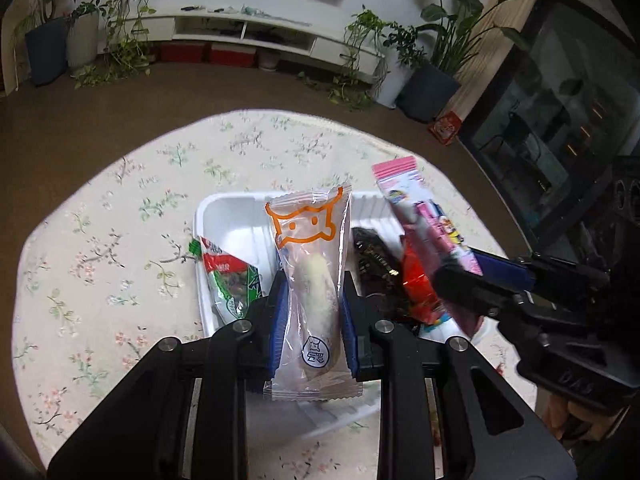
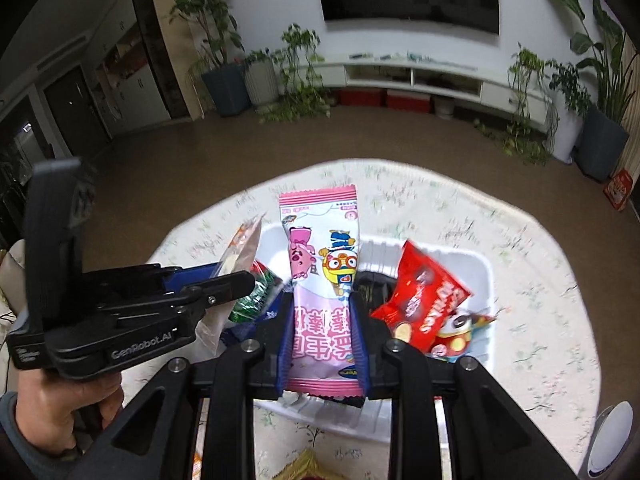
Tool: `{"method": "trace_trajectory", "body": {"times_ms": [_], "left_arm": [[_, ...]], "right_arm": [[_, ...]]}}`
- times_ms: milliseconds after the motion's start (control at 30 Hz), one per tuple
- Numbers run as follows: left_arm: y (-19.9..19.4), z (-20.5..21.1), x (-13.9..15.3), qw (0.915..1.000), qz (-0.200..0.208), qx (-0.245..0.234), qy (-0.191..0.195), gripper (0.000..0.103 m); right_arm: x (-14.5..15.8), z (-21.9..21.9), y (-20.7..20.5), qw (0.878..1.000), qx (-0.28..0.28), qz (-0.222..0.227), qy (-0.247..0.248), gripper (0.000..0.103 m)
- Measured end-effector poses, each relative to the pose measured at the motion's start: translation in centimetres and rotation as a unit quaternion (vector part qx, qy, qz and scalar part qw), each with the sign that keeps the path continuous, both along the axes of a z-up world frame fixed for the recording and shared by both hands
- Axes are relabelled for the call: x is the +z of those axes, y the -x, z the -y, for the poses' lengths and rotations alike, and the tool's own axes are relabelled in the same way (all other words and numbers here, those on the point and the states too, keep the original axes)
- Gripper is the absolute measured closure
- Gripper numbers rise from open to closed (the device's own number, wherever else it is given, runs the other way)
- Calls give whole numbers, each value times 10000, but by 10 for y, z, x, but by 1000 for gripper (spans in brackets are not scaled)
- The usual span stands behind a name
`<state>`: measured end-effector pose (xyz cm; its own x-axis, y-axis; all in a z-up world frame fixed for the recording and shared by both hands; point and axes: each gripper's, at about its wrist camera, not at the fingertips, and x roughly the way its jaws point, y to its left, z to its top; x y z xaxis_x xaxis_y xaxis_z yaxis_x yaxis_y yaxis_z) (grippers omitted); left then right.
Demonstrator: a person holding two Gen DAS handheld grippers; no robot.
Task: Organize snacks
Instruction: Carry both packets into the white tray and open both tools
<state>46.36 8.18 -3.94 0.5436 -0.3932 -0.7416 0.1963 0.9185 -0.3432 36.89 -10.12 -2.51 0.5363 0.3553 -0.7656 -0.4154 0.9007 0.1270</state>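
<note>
My left gripper [image 1: 312, 292] is shut on a clear snack packet with an orange cat outline [image 1: 310, 280], held above a white plastic tray [image 1: 224, 208]. My right gripper [image 2: 322, 312] is shut on a pink cartoon snack packet [image 2: 322, 264], also above the tray [image 2: 472, 264]. Each gripper shows in the other's view: the right one [image 1: 476, 276] with the pink packet [image 1: 420, 216], the left one [image 2: 224, 276] with the clear packet [image 2: 240, 252]. In the tray lie a green-red packet [image 1: 228, 280], a dark packet [image 1: 372, 256] and a red packet [image 2: 424, 300].
The tray sits on a round table with a floral cloth [image 1: 120, 220]. A small red-and-white packet [image 2: 460, 336] lies by the red one. Beyond are brown floor, potted plants [image 1: 436, 80] and a white TV shelf [image 1: 260, 28]. A white round object [image 2: 612, 436] is at the table's right edge.
</note>
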Motion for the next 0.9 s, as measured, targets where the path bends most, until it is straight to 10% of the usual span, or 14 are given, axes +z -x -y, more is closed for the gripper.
{"method": "trace_trajectory", "body": {"times_ms": [900], "left_arm": [[-13,9,-47,9994,-87,125,-319,77]], "right_arm": [[-57,-21,-23,9982,-156,-366,449,63]]}}
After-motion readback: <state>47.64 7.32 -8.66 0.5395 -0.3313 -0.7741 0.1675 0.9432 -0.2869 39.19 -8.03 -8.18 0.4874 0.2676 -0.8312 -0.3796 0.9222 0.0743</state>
